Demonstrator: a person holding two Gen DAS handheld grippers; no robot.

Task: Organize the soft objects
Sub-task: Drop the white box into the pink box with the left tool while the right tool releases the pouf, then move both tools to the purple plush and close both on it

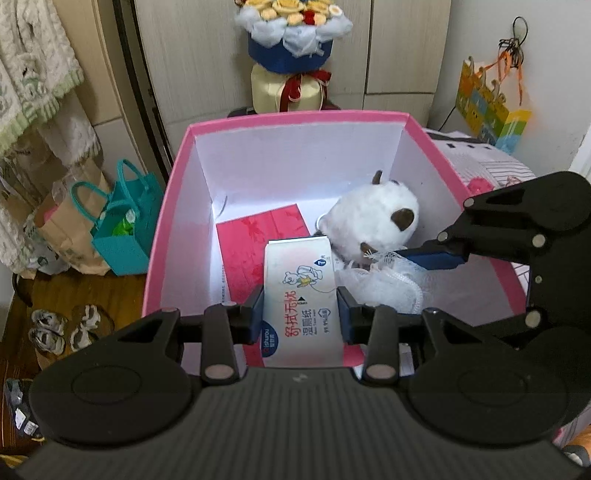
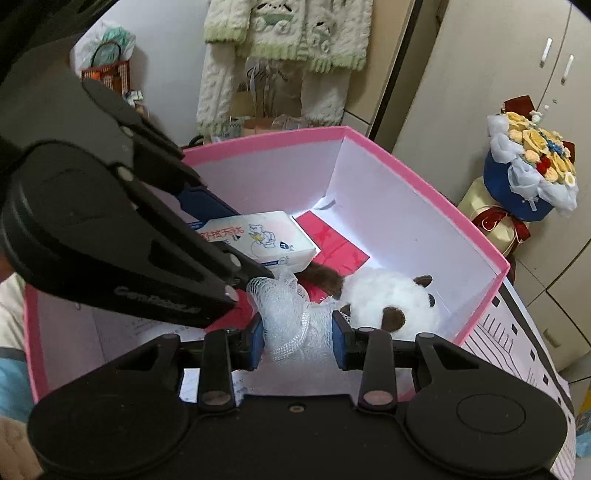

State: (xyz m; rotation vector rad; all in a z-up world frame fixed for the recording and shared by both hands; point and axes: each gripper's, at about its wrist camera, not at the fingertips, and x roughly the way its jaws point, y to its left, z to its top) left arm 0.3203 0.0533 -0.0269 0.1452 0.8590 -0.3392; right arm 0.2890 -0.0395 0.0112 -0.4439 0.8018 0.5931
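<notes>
Both grippers reach into a pink box (image 1: 173, 192) with white inner walls. My left gripper (image 1: 300, 317) is shut on a white wet-wipes pack (image 1: 301, 291) with a cartoon bear and red lettering, seen too in the right wrist view as the wet-wipes pack (image 2: 258, 236). My right gripper (image 2: 297, 338) is shut on a white mesh bath puff (image 2: 291, 314), which shows in the left wrist view as the mesh puff (image 1: 376, 284). A white plush toy (image 1: 373, 221) with brown ears lies at the box's right side, the same plush (image 2: 391, 302) just beyond the puff.
A red flat packet (image 1: 255, 243) lies on the box floor. A flower bouquet (image 1: 295, 33) stands behind the box against cupboards. Teal bags (image 1: 122, 225) and a paper bag sit on the floor to the left, with knitted clothing (image 2: 280, 44) hanging above. Patterned bedding (image 2: 517, 354) lies right.
</notes>
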